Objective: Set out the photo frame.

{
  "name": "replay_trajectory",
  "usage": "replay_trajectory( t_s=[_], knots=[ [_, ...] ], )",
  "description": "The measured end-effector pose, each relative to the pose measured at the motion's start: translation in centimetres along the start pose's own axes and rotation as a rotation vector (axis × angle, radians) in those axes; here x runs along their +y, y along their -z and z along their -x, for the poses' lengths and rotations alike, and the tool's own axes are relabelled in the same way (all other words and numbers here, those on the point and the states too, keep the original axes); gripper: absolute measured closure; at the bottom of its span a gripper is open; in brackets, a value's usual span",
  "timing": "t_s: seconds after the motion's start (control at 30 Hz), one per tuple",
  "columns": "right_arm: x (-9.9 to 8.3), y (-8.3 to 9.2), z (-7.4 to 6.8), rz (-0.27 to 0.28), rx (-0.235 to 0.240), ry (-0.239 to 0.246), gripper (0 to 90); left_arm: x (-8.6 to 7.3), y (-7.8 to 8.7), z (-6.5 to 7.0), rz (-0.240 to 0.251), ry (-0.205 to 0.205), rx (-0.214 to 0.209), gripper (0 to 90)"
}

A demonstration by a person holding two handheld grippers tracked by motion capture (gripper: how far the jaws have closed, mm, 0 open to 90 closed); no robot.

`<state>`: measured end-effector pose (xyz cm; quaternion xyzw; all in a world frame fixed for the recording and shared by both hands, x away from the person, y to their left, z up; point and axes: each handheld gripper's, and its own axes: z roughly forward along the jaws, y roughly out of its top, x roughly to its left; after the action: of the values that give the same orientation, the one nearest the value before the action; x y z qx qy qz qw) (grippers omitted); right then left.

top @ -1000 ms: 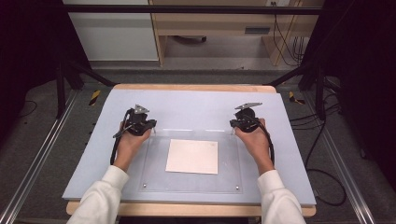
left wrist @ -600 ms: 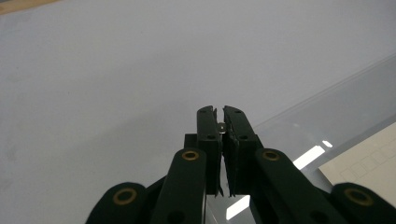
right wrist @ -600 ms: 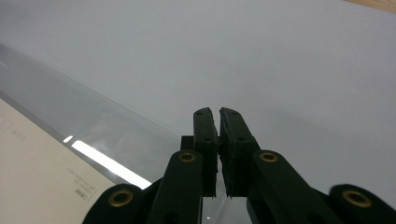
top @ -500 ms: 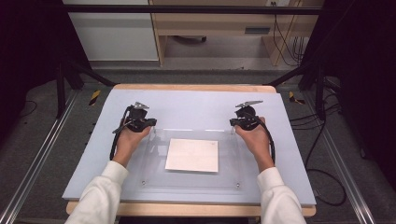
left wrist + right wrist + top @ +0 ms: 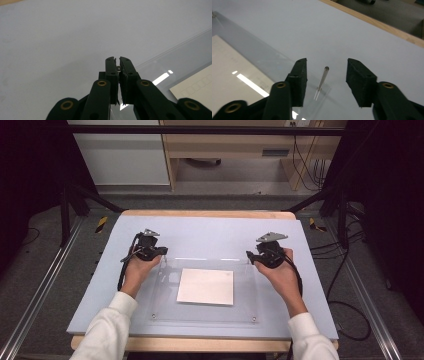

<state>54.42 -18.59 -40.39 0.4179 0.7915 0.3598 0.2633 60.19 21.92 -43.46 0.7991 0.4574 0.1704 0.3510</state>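
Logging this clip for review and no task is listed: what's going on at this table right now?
A person in white sleeves holds a gripper in each hand at the far corners of a clear acrylic plate that covers a white sheet. The left gripper is nearly shut on a small metal part. The right gripper is open around a thin upright metal pin at the plate's corner, not yet touching it.
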Motion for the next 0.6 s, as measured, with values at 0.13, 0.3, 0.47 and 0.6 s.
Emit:
replay_trajectory(
  t_s=[0.13, 0.3, 0.47, 0.6],
  knots=[
    [-1.2, 2.7, -0.9, 0.048, -0.018, 0.097, 36.0, 0.2, -0.1, -0.1, -0.013, 0.007, -0.006, 85.0],
    [-3.5, 5.8, -1.7, 0.074, -0.005, 0.149, 22.3, 0.3, -0.1, -0.1, -0.021, 0.007, -0.007, 84.9],
    [-6.0, 7.8, -2.2, 0.08, 0.034, 0.147, 12.1, 0.5, -0.1, -0.2, -0.034, 0.008, -0.003, 84.9],
    [-8.0, 8.7, -2.7, 0.086, 0.049, 0.166, 10.0, 0.6, -0.2, -0.2, -0.034, 0.012, -0.006, 84.9]
  ],
)
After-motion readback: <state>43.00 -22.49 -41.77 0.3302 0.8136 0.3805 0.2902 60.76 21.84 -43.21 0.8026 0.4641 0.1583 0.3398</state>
